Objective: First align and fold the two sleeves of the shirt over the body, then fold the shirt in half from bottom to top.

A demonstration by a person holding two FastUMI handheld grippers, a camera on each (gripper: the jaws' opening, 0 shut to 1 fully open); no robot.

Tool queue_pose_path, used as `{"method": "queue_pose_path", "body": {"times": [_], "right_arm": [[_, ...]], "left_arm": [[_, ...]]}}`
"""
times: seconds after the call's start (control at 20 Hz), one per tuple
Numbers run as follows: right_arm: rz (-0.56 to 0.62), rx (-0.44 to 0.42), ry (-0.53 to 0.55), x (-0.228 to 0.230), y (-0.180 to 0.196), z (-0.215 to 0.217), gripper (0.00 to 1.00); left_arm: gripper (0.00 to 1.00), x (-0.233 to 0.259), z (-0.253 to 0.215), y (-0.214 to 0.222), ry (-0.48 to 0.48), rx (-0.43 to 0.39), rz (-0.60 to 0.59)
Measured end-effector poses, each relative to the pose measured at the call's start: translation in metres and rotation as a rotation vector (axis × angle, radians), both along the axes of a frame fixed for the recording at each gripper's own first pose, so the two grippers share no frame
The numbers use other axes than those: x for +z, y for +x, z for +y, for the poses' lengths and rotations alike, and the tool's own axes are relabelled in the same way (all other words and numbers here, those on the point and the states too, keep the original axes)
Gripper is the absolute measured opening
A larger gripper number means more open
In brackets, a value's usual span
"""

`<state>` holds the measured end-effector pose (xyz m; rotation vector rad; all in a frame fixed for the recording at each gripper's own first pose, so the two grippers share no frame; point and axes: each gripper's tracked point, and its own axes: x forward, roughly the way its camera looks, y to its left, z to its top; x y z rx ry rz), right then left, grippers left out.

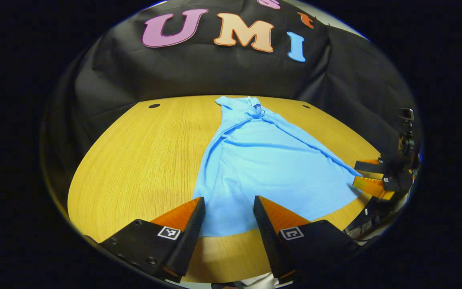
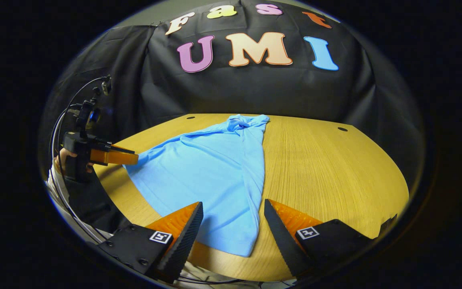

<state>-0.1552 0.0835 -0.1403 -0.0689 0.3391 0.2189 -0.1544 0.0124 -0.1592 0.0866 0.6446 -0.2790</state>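
Blue shirt, sleeves folded in, flat on wooden table, both claws gaping, empty.

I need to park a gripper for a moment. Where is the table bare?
Bare wood lies on both sides of the shirt: a wide patch of table off one long edge, another off the opposite edge. The near hem is crowded: the left gripper and right gripper both hover open there.

Shirt flat on table, sleeves folded in, collar at far end. Right gripper open over hem. Left gripper at shirt's left corner, hand holding it.
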Motion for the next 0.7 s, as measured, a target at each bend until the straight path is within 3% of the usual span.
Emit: {"method": "queue_pose_path", "body": {"times": [0.1, 0.15, 0.2, 0.4, 0.45, 0.5, 0.55, 0.6, 0.65, 0.7], "right_arm": [[0.019, -0.007, -0.010, -0.008, -0.004, -0.001, 0.97], [0.009, -0.009, -0.009, -0.008, -0.003, 0.001, 0.91], [0.013, -0.005, -0.012, -0.009, -0.004, 0.003, 0.98], [-0.007, 0.022, -0.013, -0.009, -0.001, 0.010, 0.95], [-0.008, 0.029, -0.006, -0.009, 0.000, 0.012, 0.84], [-0.007, 0.034, -0.003, -0.010, -0.001, 0.012, 0.84], [-0.005, 0.045, -0.001, -0.010, -0.001, 0.015, 0.86], [-0.006, 0.055, -0.002, -0.011, -0.002, 0.019, 0.79], [-0.005, 0.068, -0.002, -0.010, -0.003, 0.022, 0.74], [-0.006, 0.077, -0.004, -0.010, -0.002, 0.025, 0.64]], "left_arm": [[0.75, -0.002, 0.002, 0.001, 0.020, -0.002, -0.014], [0.75, -0.006, 0.002, 0.001, 0.031, -0.003, -0.012], [0.77, -0.007, 0.004, -0.001, 0.049, -0.006, -0.013], [0.78, -0.008, 0.003, 0.003, 0.038, 0.014, -0.041], [0.75, -0.008, 0.000, 0.005, 0.035, 0.005, -0.052], [0.74, -0.008, -0.005, 0.004, 0.031, -0.011, -0.058], [0.66, -0.009, -0.008, 0.003, 0.024, -0.022, -0.058], [0.59, -0.008, -0.013, 0.005, 0.015, -0.033, -0.074], [0.43, -0.008, -0.014, 0.005, 0.019, -0.040, -0.081], [0.36, -0.008, -0.017, 0.006, 0.023, -0.050, -0.099]]}}
